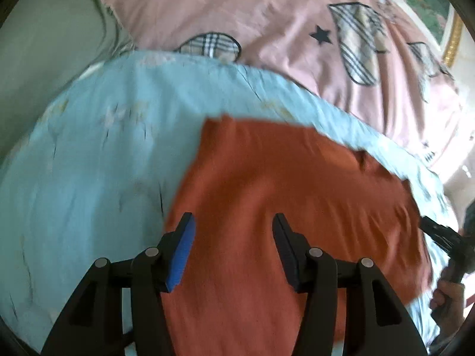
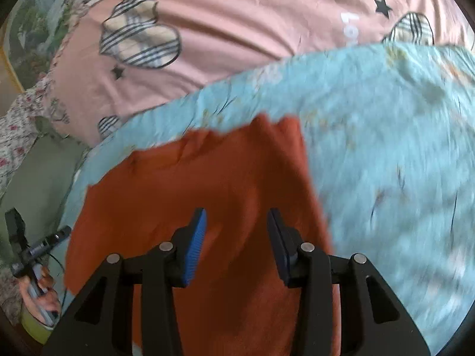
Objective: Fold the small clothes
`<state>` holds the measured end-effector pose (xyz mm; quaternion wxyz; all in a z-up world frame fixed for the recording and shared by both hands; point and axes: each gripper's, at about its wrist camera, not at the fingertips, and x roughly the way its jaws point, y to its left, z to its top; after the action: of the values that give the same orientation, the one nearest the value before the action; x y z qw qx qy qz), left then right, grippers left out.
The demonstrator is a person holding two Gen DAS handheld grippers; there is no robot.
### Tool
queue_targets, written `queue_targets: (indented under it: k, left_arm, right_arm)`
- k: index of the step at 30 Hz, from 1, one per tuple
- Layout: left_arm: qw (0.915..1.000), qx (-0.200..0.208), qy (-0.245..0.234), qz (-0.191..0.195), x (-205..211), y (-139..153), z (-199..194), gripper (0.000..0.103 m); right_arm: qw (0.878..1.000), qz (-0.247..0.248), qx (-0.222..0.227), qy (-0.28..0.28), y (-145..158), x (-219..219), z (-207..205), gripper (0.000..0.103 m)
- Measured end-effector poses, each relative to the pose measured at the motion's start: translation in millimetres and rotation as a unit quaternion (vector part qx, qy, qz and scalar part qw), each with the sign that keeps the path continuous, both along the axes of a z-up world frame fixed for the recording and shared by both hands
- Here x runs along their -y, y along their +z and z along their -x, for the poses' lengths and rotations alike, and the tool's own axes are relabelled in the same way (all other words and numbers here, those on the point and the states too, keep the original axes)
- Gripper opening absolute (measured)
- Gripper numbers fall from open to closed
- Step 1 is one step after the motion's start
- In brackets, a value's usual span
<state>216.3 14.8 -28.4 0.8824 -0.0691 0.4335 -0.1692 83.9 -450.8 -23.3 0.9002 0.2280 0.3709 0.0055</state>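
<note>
- The orange garment (image 1: pixel 282 195) lies flat on the blue quilt (image 1: pixel 98 154), near its edge beside the pink bedspread (image 1: pixel 267 23).
- My left hand-held gripper (image 1: pixel 234 225) and right hand-held gripper (image 2: pixel 236 222) hover over it, jaws apart, holding nothing.
- Risk: pinching quilt along with garment.

Motion is blurring the light blue quilt (image 2: pixel 386 148), smearing its print beyond reading. The rust-orange garment (image 1: pixel 282 192) is running out past each view's bottom edge.

Soft daylight, motion blur, fisheye-warped edges
</note>
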Motion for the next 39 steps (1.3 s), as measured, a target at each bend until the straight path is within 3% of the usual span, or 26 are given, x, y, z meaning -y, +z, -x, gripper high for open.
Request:
queue_targets:
  k: [4, 12, 19, 29, 33, 36, 39]
  left_arm:
    - [0.9992, -0.013, 0.030, 0.021, -17, -7, 62, 0.073]
    - [0.9981, -0.037, 0.048, 0.014, -32, -21, 119, 0.074]
    - [0.9959, -0.054, 0.067, 0.030, -28, -33, 114, 0.079]
    - [0.9847, -0.054, 0.126, 0.108, -41, -45, 80, 0.085]
    - [0.9836, -0.047, 0.141, 0.102, -38, -45, 63, 0.085]
    - [0.9836, -0.041, 0.147, 0.096, -34, -44, 54, 0.075]
    - [0.9849, -0.041, 0.140, 0.093, -32, -44, 46, 0.045]
  right_arm:
    - [1.000, -0.004, 0.001, 0.009, -8, -21, 35, 0.054]
    - [0.999, -0.036, 0.009, -0.017, -13, -39, 100, 0.056]
    - [0.999, -0.049, -0.001, -0.009, -19, -52, 114, 0.057]
    - [0.999, -0.049, 0.016, 0.001, -13, -59, 108, 0.057]
    - [0.999, -0.051, 0.014, 0.001, -13, -56, 100, 0.058]
    - [0.999, -0.052, 0.014, 0.005, -13, -55, 93, 0.058]
    - [0.998, -0.053, 0.016, 0.011, -12, -54, 84, 0.058]
